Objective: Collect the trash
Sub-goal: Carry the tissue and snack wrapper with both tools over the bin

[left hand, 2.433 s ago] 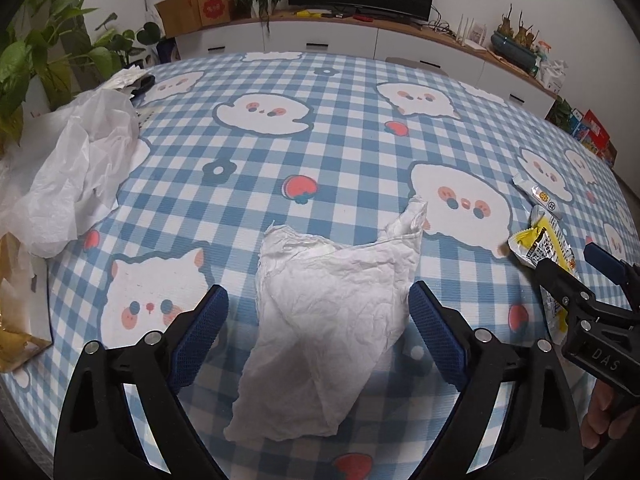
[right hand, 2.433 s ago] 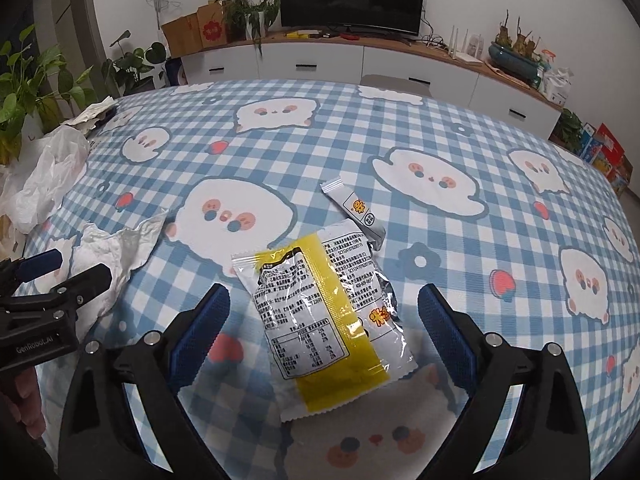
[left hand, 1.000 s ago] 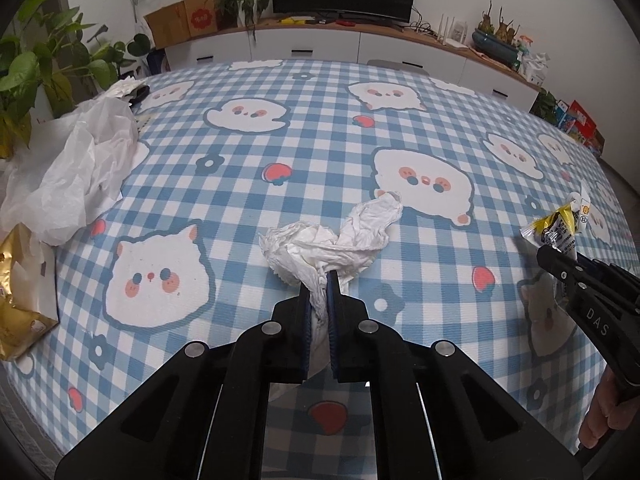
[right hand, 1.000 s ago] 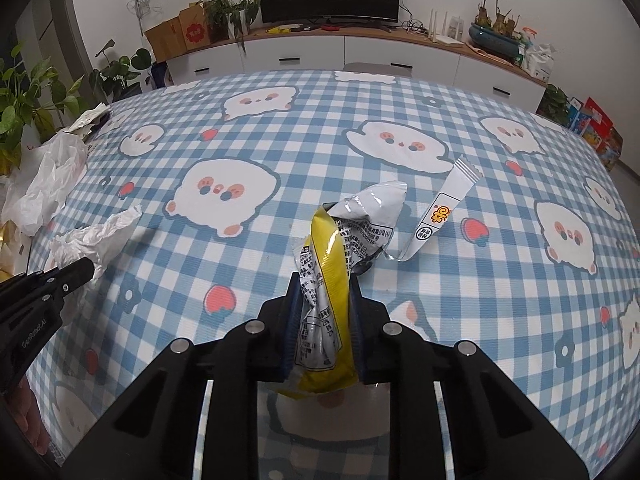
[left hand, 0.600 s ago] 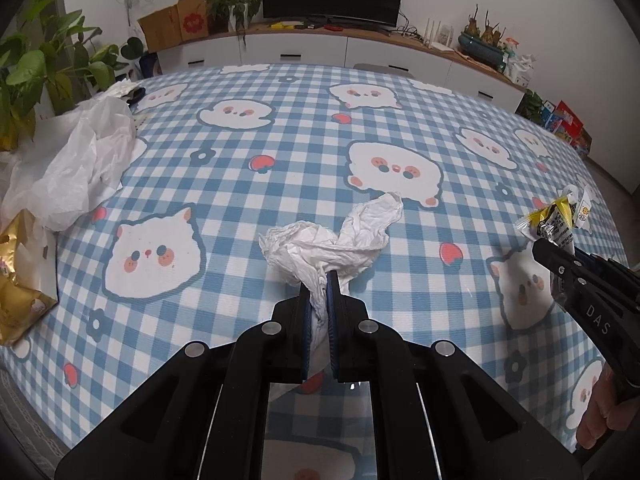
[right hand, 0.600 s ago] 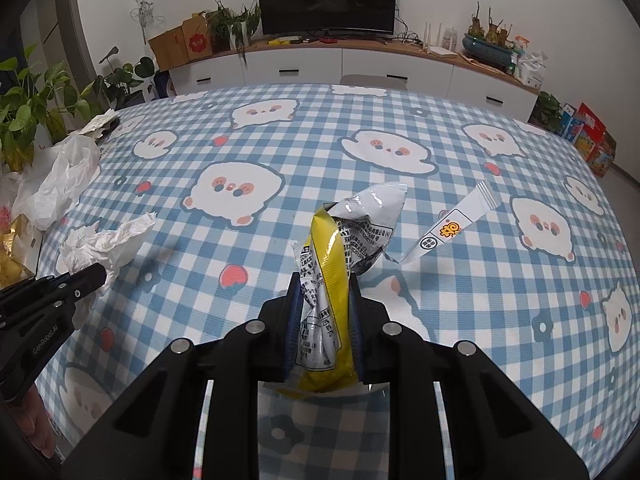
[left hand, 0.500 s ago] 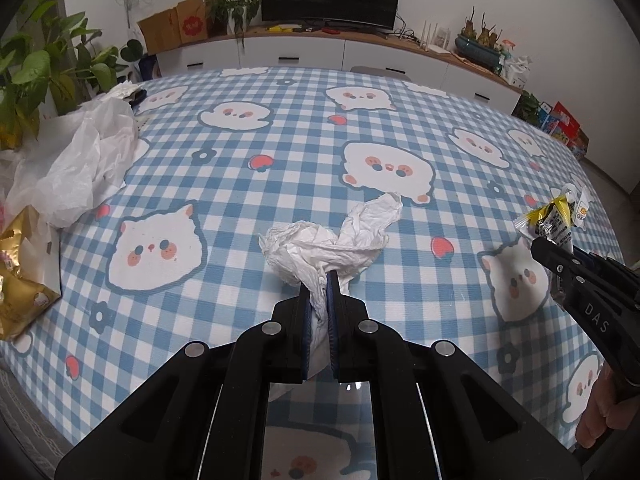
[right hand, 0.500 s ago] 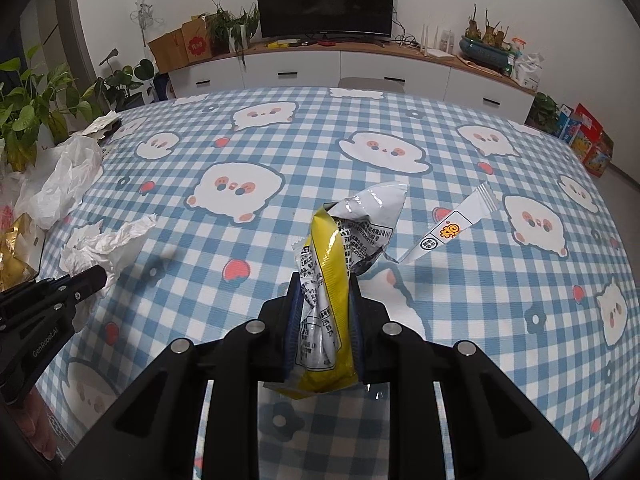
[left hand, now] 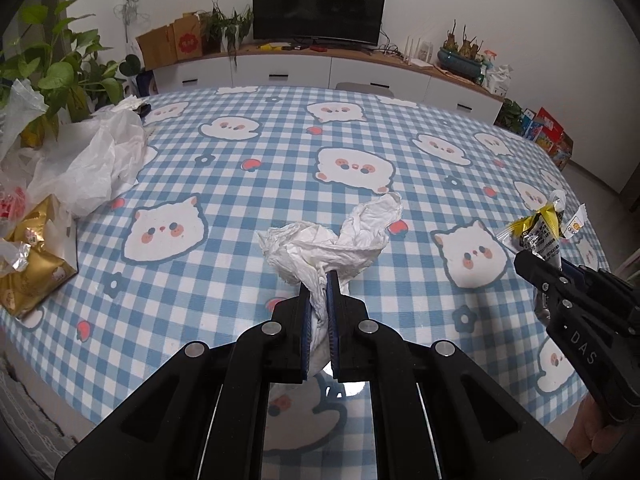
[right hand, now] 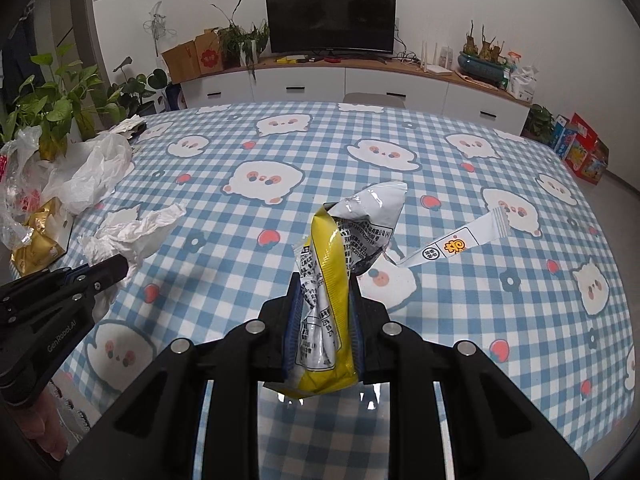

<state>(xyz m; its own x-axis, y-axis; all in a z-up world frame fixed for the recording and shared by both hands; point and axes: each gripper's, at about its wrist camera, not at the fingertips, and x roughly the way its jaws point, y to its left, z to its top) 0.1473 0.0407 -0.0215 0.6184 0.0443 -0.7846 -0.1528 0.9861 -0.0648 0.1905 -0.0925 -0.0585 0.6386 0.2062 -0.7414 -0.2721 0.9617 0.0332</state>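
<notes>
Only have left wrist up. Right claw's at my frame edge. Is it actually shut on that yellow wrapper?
Observer: Yes. Right wrist view shows the right claw shut on the yellow wrapper, folded lengthwise between the pads.
Operator: White sachet beside it?
Observer: The sachet sticks out right of the wrapper, near end hidden behind it; cannot tell if it's gripped.
Operator: My tissue from the side?
Observer: The tissue bunches past the left claw tip, some hanging beneath.

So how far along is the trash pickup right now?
Both pickups look done: the left gripper is shut on the crumpled tissue, the right gripper on the yellow snack wrapper, with a small sachet hanging beside it. Left: dropping them somewhere, perhaps the white plastic bag at the table's edge.
</notes>
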